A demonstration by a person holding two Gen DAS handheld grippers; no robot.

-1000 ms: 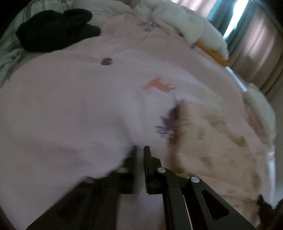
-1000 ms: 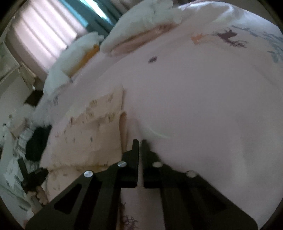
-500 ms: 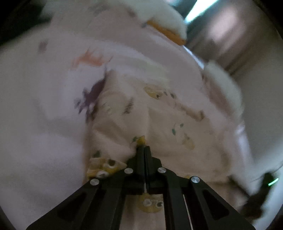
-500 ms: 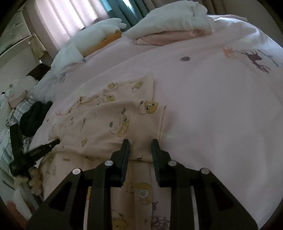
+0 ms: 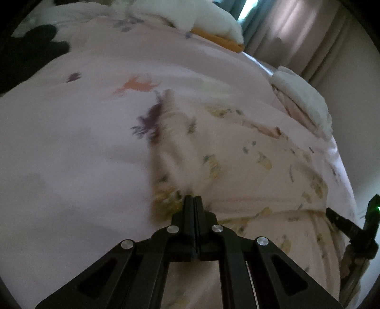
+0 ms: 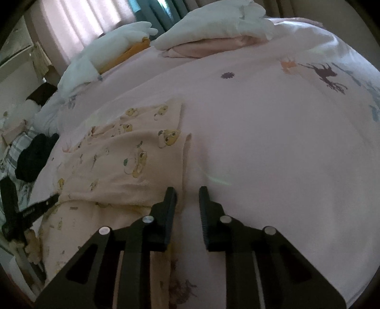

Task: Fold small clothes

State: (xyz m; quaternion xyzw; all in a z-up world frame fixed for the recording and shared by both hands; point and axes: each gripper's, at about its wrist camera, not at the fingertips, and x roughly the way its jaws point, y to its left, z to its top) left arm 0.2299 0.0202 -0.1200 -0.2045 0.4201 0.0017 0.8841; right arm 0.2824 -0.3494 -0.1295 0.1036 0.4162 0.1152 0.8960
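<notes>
A small cream garment [image 6: 123, 156] printed with yellow bears lies folded over on the pink bedcover [image 6: 273, 142]. My right gripper [image 6: 187, 192] hovers just past the garment's right edge. Its jaws are closing, with only bedcover showing between them and nothing gripped. My left gripper [image 5: 193, 198] is shut on a bunched edge of the garment [image 5: 249, 166], which spreads away to the right in a blurred view. The right gripper's black body [image 5: 351, 228] shows at the far right, and the left gripper's [image 6: 28, 209] at the far left.
A black heap of clothing [image 5: 35, 52] [image 6: 35, 156] lies at the bed's far side. White pillows and folded bedding [image 6: 220, 26] [image 5: 213, 16] are stacked near the curtains [image 5: 296, 31]. The bedcover carries deer prints [image 6: 325, 73].
The right gripper, shut a second ago, has parted its jaws beside the garment, then narrowed them a little. The garment's printed side has come into view. The left gripper stays shut on its edge.
</notes>
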